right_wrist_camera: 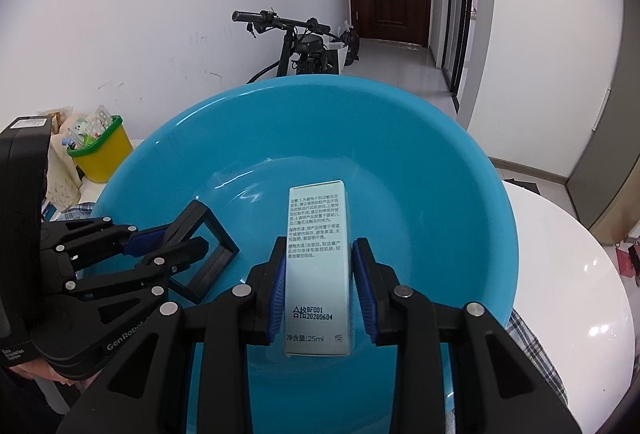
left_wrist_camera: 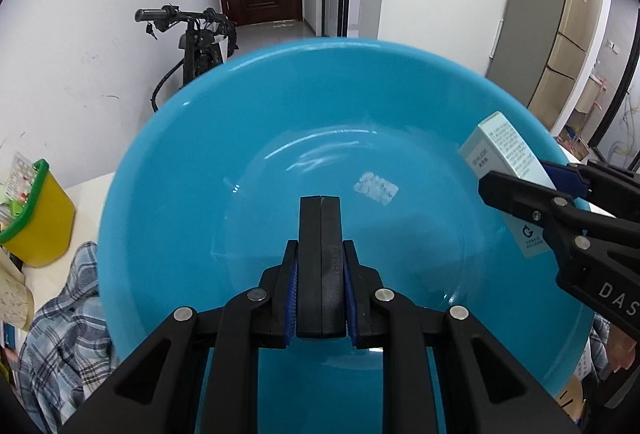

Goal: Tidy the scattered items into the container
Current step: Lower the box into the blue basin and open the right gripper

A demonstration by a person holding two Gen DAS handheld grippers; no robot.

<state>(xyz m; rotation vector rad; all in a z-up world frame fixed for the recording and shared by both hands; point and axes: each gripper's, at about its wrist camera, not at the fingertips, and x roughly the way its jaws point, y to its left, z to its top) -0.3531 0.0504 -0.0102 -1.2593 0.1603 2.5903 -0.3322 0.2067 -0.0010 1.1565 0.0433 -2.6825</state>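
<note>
Both grippers are hanging over my blue basin [left_wrist_camera: 280,121]: left gripper [left_wrist_camera: 320,270] is clamping a black square case [left_wrist_camera: 320,258] edge-on, right gripper [right_wrist_camera: 319,274] is pinching a pale printed carton [right_wrist_camera: 318,266], neither yet resting inside.

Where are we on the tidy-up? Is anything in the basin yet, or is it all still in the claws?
Nothing lies loose in the blue basin yet; only a pale patch shows on its floor. In hand: the left claw is shut on a black case, the right claw on a pale green carton, both held over the basin. Left to do: release both inside. Whether more items remain on the table, these views don't show.
</note>
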